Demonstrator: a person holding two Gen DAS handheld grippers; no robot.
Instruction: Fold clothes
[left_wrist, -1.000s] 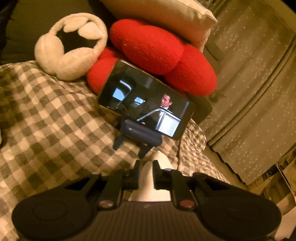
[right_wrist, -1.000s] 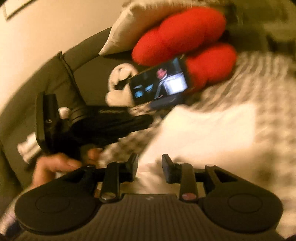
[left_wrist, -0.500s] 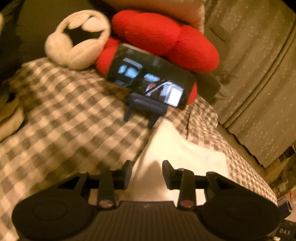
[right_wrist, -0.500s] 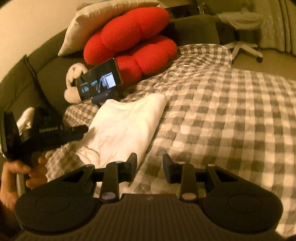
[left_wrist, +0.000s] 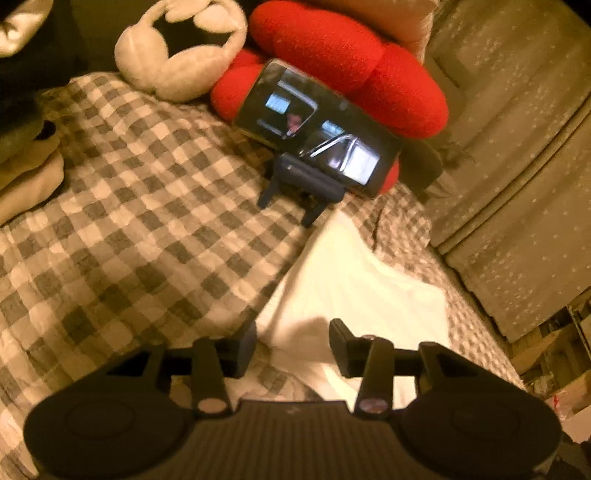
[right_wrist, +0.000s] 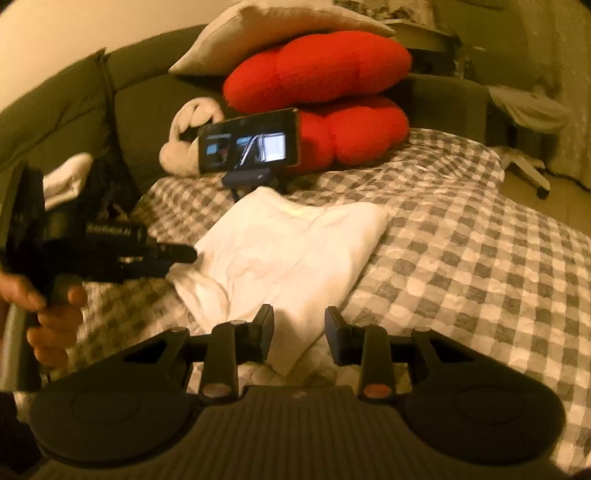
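Folded white garment (right_wrist: 291, 254) on checked bedspread (right_wrist: 461, 266), near edge between right gripper (right_wrist: 299, 338) jaws, apart, left gripper (left_wrist: 292, 347) jaws apart over its edge, bare bedspread rightward of right jaws.

A bed covered by a grey-and-white checked quilt (right_wrist: 461, 258) fills the frame's centre and right. A folded white cloth garment (right_wrist: 291, 251) lies at centre; behind it, upper centre, a phone on a dark stand (right_wrist: 247, 146) and red plush cushions (right_wrist: 351, 136).

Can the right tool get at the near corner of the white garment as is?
Probably yes. The right tool is open, just above the white garment, and nothing lies between. The left tool sits at the far-left edge, clear.
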